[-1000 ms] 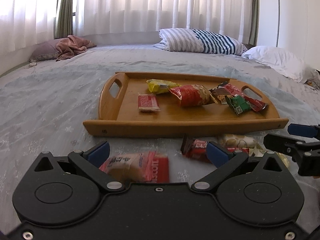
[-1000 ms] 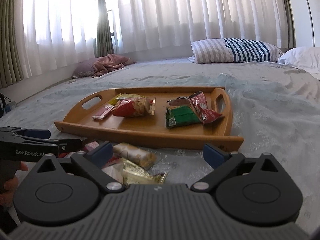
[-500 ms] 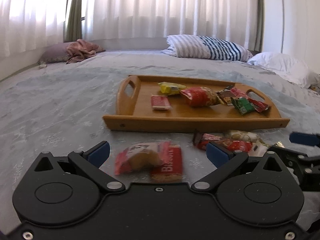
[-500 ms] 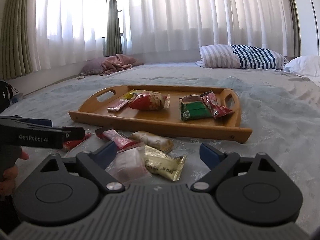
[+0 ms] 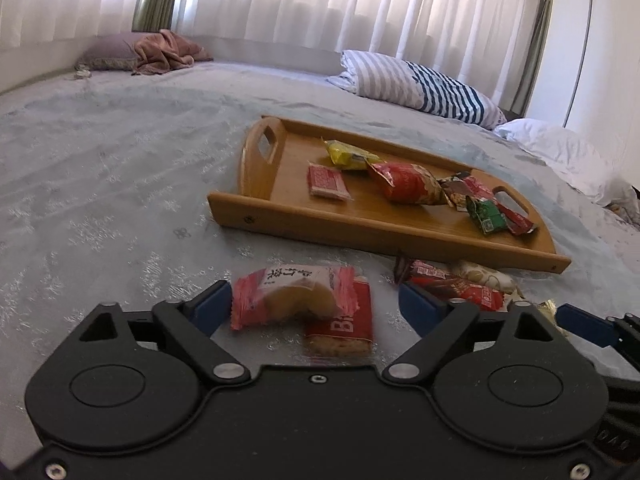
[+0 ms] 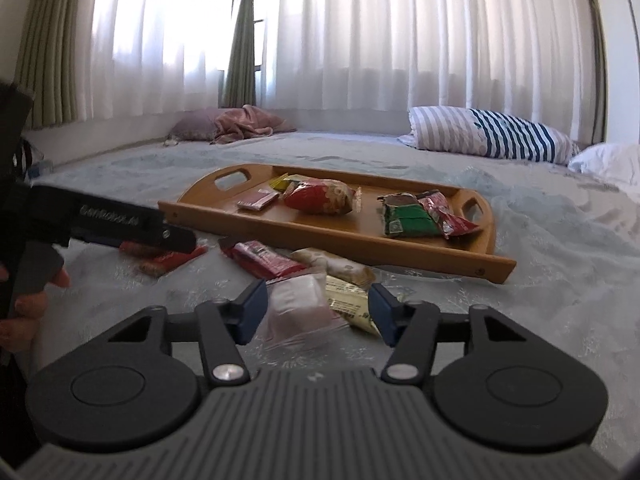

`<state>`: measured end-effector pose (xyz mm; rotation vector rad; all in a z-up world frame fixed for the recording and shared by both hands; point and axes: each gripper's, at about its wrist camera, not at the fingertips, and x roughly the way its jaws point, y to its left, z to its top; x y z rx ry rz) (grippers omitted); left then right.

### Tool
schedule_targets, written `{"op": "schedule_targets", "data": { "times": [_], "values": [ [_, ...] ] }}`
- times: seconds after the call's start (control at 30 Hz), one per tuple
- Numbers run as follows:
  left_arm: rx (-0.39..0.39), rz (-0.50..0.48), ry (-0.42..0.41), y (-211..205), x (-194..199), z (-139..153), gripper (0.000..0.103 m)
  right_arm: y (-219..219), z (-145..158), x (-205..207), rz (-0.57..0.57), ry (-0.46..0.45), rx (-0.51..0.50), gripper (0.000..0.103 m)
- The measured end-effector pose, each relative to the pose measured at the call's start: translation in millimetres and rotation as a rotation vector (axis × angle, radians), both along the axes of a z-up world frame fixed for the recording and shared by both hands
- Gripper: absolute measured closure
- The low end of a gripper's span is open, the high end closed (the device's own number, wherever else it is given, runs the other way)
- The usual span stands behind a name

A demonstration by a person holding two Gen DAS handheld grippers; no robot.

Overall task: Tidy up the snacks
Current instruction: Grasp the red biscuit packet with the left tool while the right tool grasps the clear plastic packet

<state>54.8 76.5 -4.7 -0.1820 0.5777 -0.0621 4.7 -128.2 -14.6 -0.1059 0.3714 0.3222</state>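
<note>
Step in hand: each gripper lines up on a loose snack lying on the bed [image 5: 100,184], short of the wooden tray [image 5: 360,228].
Left gripper [image 5: 316,306]: fingers wide, holding nothing; the pink pastry packet [image 5: 294,294] lies between them, nearer the 9 o'clock finger and overlapping a red biscuit packet [image 5: 340,326].
Right gripper [image 6: 316,308]: fingers partly spread around a pale pink packet [image 6: 298,312]; contact cannot be told. A gold packet [image 6: 350,304] lies just beside the 3 o'clock finger.
Other loose snacks: a red bar [image 6: 266,262] and a cream packet [image 6: 334,266] at 12 o'clock of the right gripper, near the tray's front rail.
Tray contents: yellow packet [image 5: 348,156], small red packet [image 5: 326,182], big red bag [image 5: 408,184], green packet [image 5: 486,216], all inside the rim.
Doing it well: likely best to centre the pink pastry packet before closing, so the biscuit packet beneath is not caught too. Squeeze gently, since the pastry looks soft. On the right, keep the gold packet outside the fingers.
Risk: the grippers work close together, so their paths to the tray could cross.
</note>
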Motion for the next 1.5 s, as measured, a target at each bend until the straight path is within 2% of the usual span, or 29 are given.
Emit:
{"op": "schedule_targets", "data": {
  "times": [0.07,0.13,0.17,0.3,0.7,0.87,1.1,1.23,1.27,1.37,1.43,1.5],
  "values": [
    [0.013,0.009,-0.004,-2,-1,0,0.027,5,-1,0,0.004,-0.002,-0.021,0.044],
    [0.011,0.016,-0.004,-1,-1,-1,0.041,8,-2,1,0.003,0.005,-0.029,0.048],
    [0.008,0.021,-0.005,-1,-1,0,0.044,10,-3,1,0.003,0.007,-0.033,0.051],
    [0.011,0.033,-0.009,0,-3,0,0.047,14,-2,2,0.003,-0.001,-0.046,0.055],
    [0.036,0.012,-0.033,-9,-10,6,0.051,9,6,-4,-0.005,-0.031,-0.015,0.058],
    [0.019,0.014,-0.03,-10,-10,9,0.058,6,9,-2,-0.016,-0.031,-0.004,0.06],
    [0.028,-0.005,-0.037,-15,-15,11,0.058,5,7,-4,-0.026,-0.013,-0.025,0.059],
    [0.032,-0.071,-0.04,-21,-24,10,0.05,3,3,-6,-0.006,0.007,-0.024,0.055],
    [0.034,-0.095,-0.037,-23,-26,10,0.049,1,3,-6,0.006,0.012,-0.02,0.043],
    [0.063,-0.129,-0.044,-28,-34,9,0.043,0,4,-5,0.016,0.014,-0.017,0.042],
    [0.079,-0.129,-0.054,-30,-36,10,0.034,1,4,-4,0.015,0.012,-0.024,0.042],
    [0.068,-0.13,-0.055,-30,-36,10,0.032,2,3,-2,0.019,0.022,-0.02,0.042]
  ]
}}
